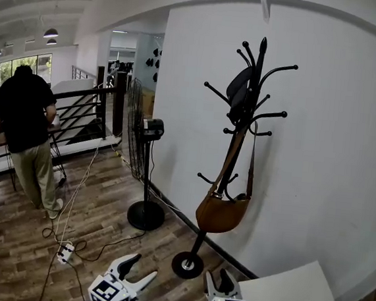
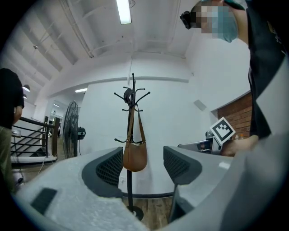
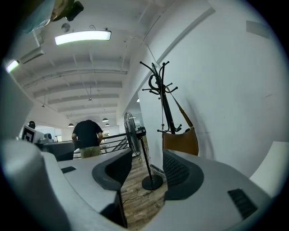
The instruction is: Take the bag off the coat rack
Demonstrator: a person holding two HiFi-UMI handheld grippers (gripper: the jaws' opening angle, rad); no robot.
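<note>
Not started yet — bag (image 1: 222, 212) hangs on coat rack (image 1: 261, 61), left gripper (image 1: 142, 268) and right gripper (image 1: 220, 280) spread wide, empty, well apart from it.

Bag (image 1: 222, 212): tan, leather-looking, smooth, faint sheen. Coat rack (image 1: 256, 74): black, metal by the look, satin. Wall (image 1: 326, 160): white paint, matt, smooth. Floor (image 1: 95, 217): wood planks, low gloss. Left gripper (image 1: 145, 267) and right gripper (image 1: 219, 282): matt grey plastic, slightly grainy, with black cross-hatched pads (image 2: 110, 168). Brick patch (image 2: 235, 115): rough.
</note>
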